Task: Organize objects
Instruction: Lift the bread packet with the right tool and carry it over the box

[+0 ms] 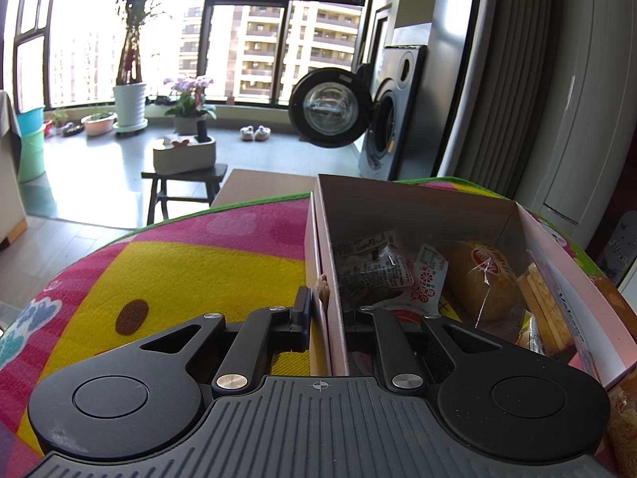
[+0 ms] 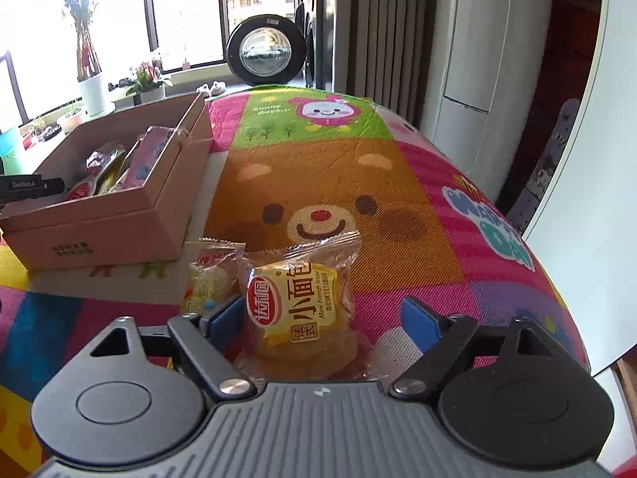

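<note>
Right gripper (image 2: 324,314) up close, jaws spread wide around the Mini French bread packet (image 2: 302,306), touching neither pad. A second snack packet (image 2: 209,279) sits at its nine o'clock. At ten o'clock, the cardboard box (image 2: 119,219) of snacks, its wall pinched by the left gripper (image 1: 326,314).

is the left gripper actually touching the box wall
Touching. In the left wrist view the left gripper straddles the cardboard box wall, one finger outside and one inside, pressed against it.
</note>
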